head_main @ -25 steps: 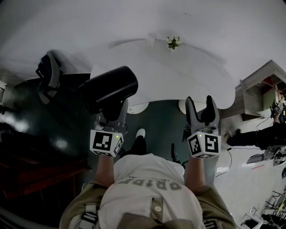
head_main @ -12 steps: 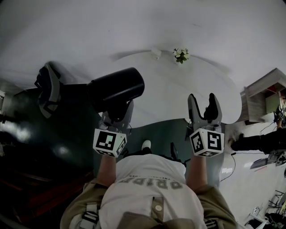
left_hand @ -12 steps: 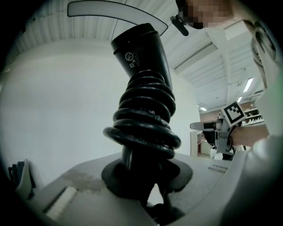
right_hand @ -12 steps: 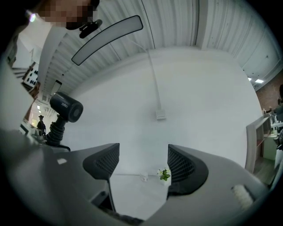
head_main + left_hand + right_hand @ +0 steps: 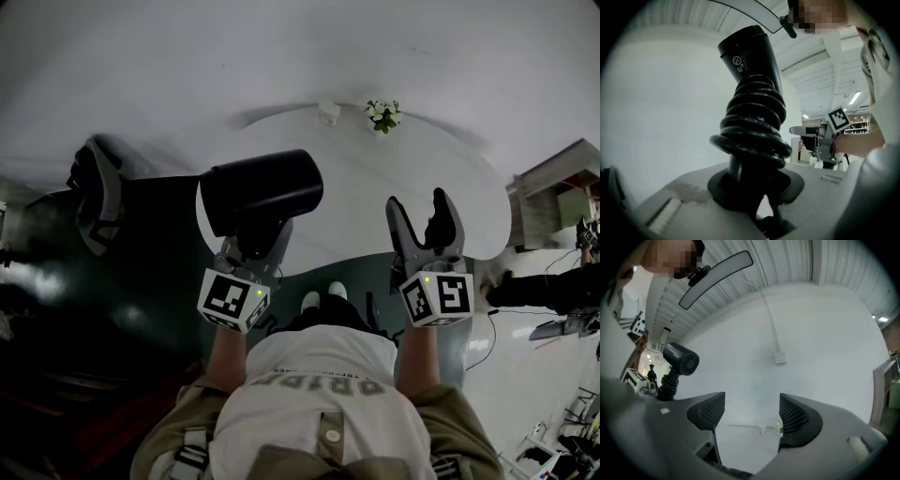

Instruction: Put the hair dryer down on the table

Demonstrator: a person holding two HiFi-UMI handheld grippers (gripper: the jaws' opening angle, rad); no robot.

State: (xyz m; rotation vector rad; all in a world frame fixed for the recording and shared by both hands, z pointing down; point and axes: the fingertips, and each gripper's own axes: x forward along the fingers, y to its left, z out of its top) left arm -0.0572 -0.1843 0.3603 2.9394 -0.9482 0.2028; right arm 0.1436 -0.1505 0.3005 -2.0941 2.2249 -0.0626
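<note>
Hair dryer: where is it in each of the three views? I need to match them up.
Head view: hair dryer, left of centre.
Left gripper view: centre, upright between the jaws, cord coiled round its handle.
Right gripper view: small, at the left edge.
Shared landmark: small plant on the table, top centre in the head view, low between the jaws in the right gripper view.

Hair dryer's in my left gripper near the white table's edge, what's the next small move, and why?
Probably carry the left gripper a little forward over the table before lowering. The hair dryer, cord coiled round its handle, is clamped in its fingers and in the head view sits only at the table's near left edge.
</note>
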